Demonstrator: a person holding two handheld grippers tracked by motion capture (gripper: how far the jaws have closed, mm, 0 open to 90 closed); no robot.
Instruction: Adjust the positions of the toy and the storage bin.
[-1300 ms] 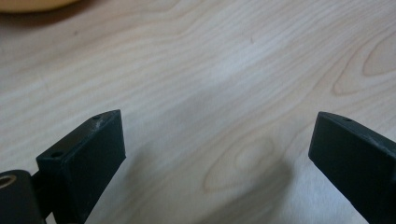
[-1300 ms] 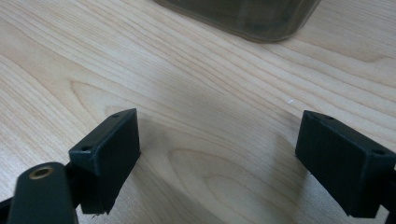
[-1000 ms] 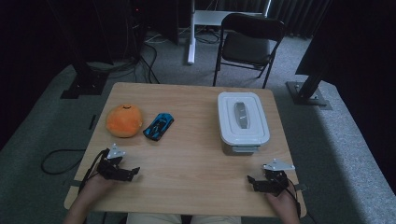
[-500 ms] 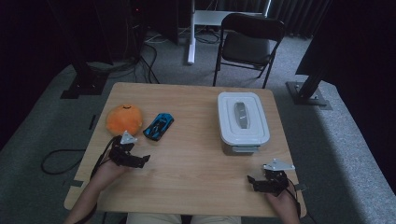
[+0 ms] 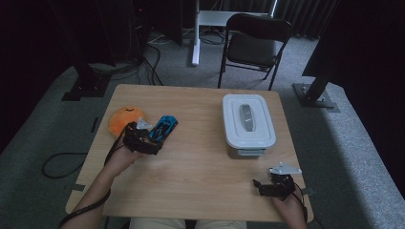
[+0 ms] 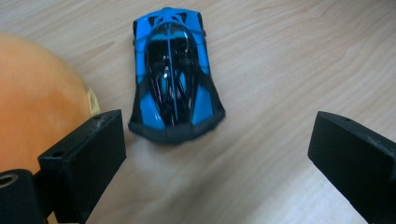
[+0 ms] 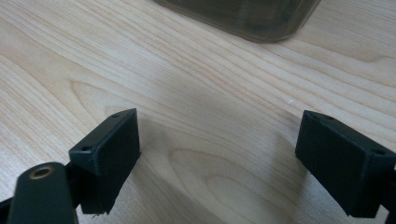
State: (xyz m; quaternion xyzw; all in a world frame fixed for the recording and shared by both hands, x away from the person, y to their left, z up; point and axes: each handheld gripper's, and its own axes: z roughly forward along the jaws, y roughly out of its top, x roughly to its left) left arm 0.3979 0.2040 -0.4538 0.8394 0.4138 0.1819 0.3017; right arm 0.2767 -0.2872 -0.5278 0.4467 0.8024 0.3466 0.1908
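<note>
Just ahead of the gaping left tongs [image 6: 219,140] lies the blue toy car [image 6: 175,74].

Toy car [image 5: 163,128] placed on counter [image 5: 200,176] just right of soft ball [image 5: 123,119]; lidded box [image 5: 248,125] set well apart, right; chair [image 5: 254,44] stood behind counter.

Wooden table [image 5: 200,167] bears blue toy car [image 5: 162,128], orange plush [image 5: 122,119], white box [image 5: 249,125].

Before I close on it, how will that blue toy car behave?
The blue toy car looks rigid and glossy, so it may slip in the jaws. Being a car, it probably rolls lengthwise if nudged. The left hand-held gripper, open, sits just short of it.
</note>
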